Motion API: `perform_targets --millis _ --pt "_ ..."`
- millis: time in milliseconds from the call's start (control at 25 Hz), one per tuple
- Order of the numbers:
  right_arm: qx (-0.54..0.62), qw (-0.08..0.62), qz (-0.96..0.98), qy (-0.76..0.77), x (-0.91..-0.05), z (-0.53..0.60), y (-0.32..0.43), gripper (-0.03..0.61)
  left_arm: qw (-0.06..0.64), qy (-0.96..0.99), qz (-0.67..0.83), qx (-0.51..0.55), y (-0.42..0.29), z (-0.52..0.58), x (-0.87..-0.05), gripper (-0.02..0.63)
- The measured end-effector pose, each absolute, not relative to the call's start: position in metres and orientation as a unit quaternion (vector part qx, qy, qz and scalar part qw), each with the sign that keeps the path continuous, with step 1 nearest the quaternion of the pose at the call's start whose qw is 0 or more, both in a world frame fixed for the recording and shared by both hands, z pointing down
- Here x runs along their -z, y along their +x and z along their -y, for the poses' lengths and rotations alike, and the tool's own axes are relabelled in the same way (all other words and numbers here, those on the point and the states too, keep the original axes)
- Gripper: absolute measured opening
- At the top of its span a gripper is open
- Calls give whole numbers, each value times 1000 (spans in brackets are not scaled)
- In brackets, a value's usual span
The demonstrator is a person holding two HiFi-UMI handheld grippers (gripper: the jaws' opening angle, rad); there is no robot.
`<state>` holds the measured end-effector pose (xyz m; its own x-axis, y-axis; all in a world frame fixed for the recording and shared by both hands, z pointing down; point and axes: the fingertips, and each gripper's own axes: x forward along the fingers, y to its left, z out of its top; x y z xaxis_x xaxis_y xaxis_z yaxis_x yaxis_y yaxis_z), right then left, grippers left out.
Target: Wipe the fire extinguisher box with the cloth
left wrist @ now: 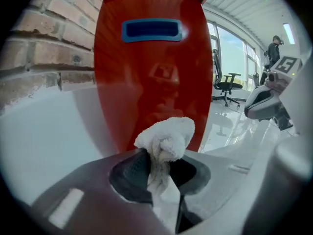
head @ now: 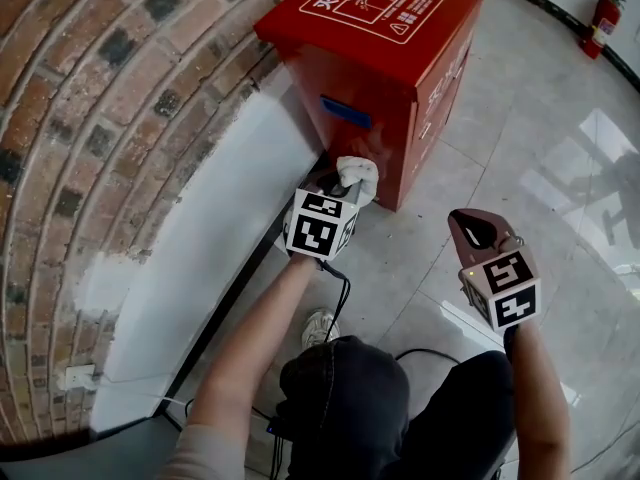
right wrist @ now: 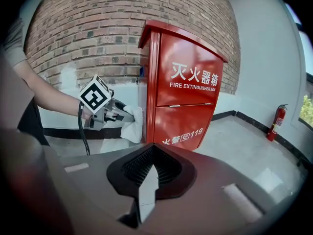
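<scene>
Right, my left gripper (head: 343, 185) is clamped on the bunched white cloth (left wrist: 165, 140), which sits against the lower side panel of the red fire extinguisher box (head: 372, 78) standing by the brick wall (head: 90, 98). My right gripper (right wrist: 148, 173) hangs apart from the box, above the floor (head: 560, 98), jaws closed together with nothing between them.

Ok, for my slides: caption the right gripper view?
Left tool holds a white terry cloth at the side of the red metal fire extinguisher box; right tool shut, empty.
</scene>
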<state>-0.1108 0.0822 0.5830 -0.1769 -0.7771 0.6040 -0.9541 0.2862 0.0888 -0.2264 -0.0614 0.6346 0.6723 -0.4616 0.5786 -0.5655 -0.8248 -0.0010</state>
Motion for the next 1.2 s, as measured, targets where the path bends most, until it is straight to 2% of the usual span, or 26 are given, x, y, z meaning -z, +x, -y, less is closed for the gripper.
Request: perform_targets --millis 480,680,920,1200 --pt "-177 292 746 572 -609 -59 -117 26 123 851 410 -306 -282 131 -684 81" --pt "-183 305 742 568 -621 -59 -119 26 94 831 436 -334 -291 143 -711 81" --pt "-192 317 735 568 -629 -69 -110 26 128 826 423 -349 -289 136 -753 81" --pt "-196 312 734 570 -628 -76 -106 26 147 856 355 -345 -257 99 -764 81"
